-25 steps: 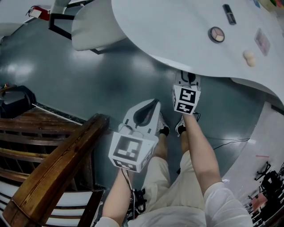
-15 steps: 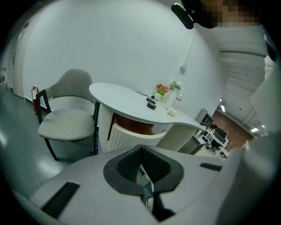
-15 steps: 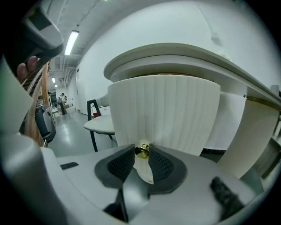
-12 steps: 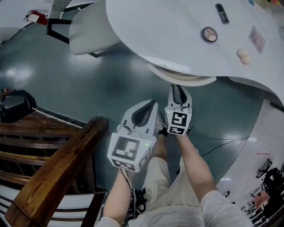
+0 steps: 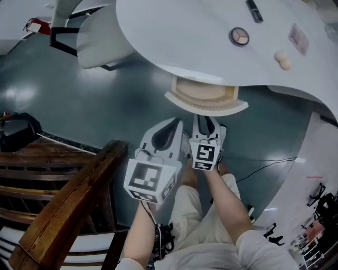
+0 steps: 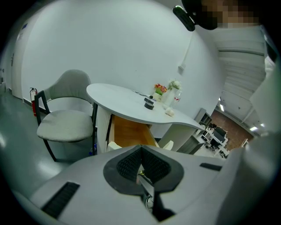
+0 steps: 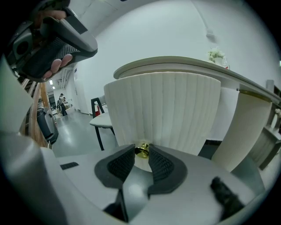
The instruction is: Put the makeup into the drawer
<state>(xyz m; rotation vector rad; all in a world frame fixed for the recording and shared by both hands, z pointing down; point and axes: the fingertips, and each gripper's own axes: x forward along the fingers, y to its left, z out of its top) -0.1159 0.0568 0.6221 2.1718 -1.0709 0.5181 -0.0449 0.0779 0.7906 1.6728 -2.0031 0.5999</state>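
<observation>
**Q.** Fig. 1: what does each pair of jaws hold?

**A.** My right gripper [image 5: 206, 121] is clenched on the brass knob [image 7: 141, 150] of the drawer [image 5: 207, 108]. The drawer stands partly out from under the near edge of the table [image 5: 179, 37]. My left gripper [image 5: 176, 124], just beside it on the left, has its pads pressed together on nothing.

**Q.** Where is the makeup?

**A.** All of it is on the table top, farther off and to the right of the drawer; none lies inside. By count there are four pieces:
- one dark tube [image 5: 254, 10]
- one round compact [image 5: 239, 36]
- one flat pink case [image 5: 299, 38]
- one pale sponge [image 5: 283, 60]

There are also one drawer, one knob, one chair [image 5: 103, 37] at far left, and two grippers.

**Q.** What might go wrong from here?

**A.** I judge the knob to be the weak point. It is small and round and caught only at my pad tips, so a pull off the drawer's line could let it slip free. Too long a pull might bring the drawer off its runners. A jolt to the table could roll the sponge, which lies near the table's edge, onto the floor.
</observation>
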